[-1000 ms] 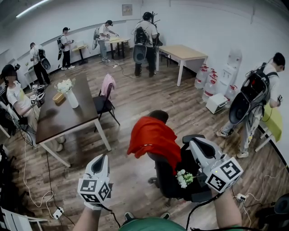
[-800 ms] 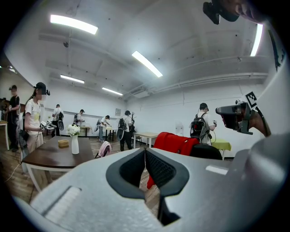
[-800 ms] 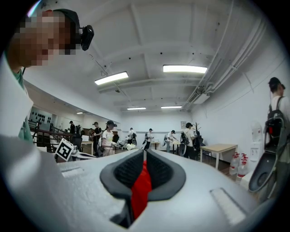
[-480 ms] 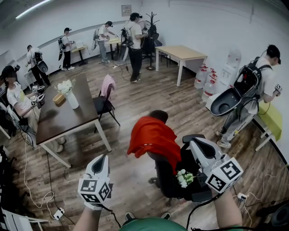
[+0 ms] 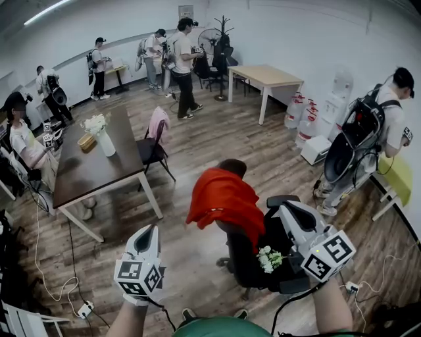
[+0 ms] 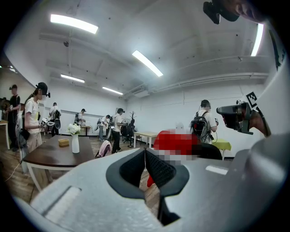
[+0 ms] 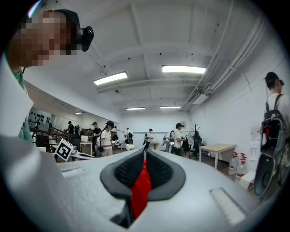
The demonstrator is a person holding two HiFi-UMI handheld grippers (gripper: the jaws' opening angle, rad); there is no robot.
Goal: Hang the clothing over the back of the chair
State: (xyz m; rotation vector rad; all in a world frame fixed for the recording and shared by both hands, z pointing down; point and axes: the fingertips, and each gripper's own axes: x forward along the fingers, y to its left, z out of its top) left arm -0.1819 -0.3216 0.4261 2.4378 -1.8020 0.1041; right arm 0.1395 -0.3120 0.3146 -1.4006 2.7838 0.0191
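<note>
A red garment (image 5: 223,197) hangs over the chair (image 5: 238,253) back. The right gripper (image 5: 281,210) pinches its edge, jaws closed; the left gripper (image 5: 146,232) is closed, empty.

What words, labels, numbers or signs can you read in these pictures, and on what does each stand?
None can be read.
Wall plaque: too small to read.
Water bottles: labels blurred.
Left claw and right claw cubes: square patterns, no words.
Red clothing: no print shows.
</note>
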